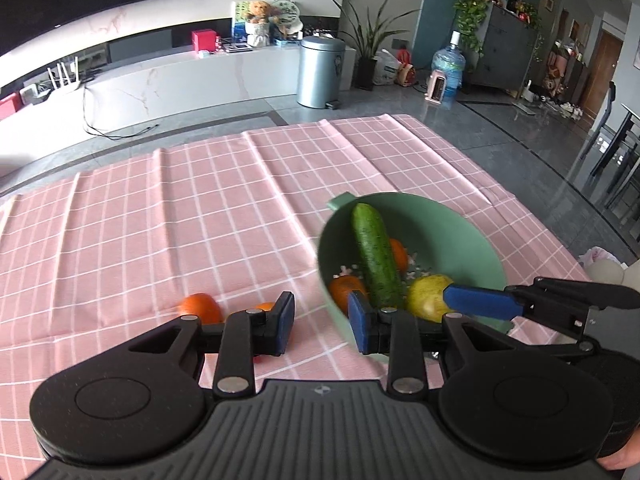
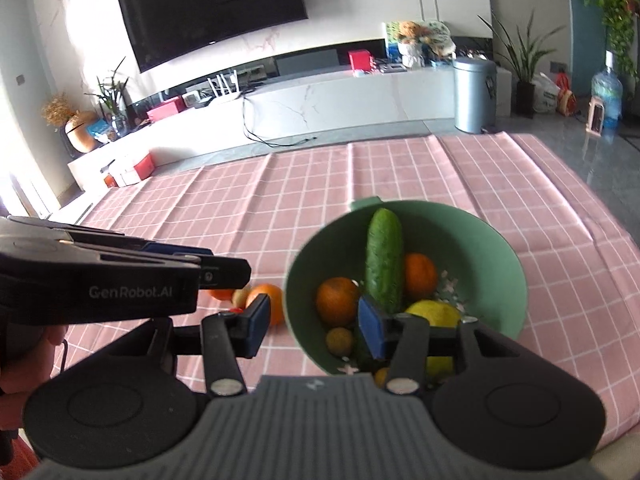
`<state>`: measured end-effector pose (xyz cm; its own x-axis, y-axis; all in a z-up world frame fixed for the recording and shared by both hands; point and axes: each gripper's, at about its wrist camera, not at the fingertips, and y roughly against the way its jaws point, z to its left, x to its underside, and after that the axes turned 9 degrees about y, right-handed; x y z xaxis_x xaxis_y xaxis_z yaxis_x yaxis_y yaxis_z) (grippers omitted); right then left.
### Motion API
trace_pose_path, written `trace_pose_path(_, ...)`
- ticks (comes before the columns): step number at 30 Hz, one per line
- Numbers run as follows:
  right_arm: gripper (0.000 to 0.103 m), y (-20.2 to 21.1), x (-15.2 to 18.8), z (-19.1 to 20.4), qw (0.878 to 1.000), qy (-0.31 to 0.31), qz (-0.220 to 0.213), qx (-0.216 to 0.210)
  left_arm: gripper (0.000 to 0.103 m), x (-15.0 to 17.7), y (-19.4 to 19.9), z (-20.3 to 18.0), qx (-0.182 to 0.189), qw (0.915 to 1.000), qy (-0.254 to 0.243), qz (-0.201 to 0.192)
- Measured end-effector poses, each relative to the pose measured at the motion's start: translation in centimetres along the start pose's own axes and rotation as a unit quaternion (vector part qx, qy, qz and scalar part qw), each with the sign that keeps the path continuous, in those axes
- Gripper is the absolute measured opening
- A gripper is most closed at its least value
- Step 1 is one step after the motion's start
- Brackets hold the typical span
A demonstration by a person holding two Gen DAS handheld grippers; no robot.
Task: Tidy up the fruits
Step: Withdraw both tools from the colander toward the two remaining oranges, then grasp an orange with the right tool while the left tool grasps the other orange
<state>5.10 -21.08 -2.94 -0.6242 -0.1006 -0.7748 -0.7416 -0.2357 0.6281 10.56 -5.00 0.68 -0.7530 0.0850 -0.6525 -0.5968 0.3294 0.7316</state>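
A green bowl [image 1: 472, 240] [image 2: 484, 240] sits on the pink checked tablecloth. It holds a cucumber [image 1: 376, 256] [image 2: 385, 260], two oranges [image 2: 337, 300] [image 2: 420, 274], a yellow-green fruit [image 1: 428, 296] [image 2: 434, 314] and a small brown fruit [image 2: 339, 340]. An orange [image 1: 200, 307] [image 2: 270, 300] and small fruits lie on the cloth left of the bowl. My left gripper [image 1: 320, 326] is open and empty, straddling the bowl's near left rim. My right gripper [image 2: 314, 330] is open and empty over the same rim; it shows in the left wrist view [image 1: 480, 303] reaching in from the right.
The tablecloth [image 1: 160, 220] covers the table; its far edge meets a grey floor. Beyond stand a metal bin [image 1: 320, 72], a white TV bench, a water bottle [image 1: 448, 68] and plants. Dark chairs stand at the right [image 1: 616, 160].
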Motion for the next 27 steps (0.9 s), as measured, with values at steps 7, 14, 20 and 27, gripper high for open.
trace_pose_path(7,0.046,-0.9,-0.7,2.8,0.999,0.05,-0.016,-0.01,0.037,0.2,0.5,3.1,-0.029,0.9995,0.006,-0.008)
trace_pose_path(14,0.046,-2.7,-1.1,5.0,0.994,0.1,-0.027,-0.021,0.037,0.4,0.1,5.9,-0.038,0.9992,0.01,-0.008)
trace_pose_path(20,0.045,-4.9,-1.3,6.5,0.987,0.157,-0.028,-0.028,0.037,0.9,-0.8,8.4,-0.038,0.9991,0.016,-0.002)
trace_pose_path(27,0.038,-7.7,-1.3,8.5,0.976,0.215,-0.018,-0.019,0.037,1.1,-3.2,10.9,-0.033,0.9977,0.057,0.015)
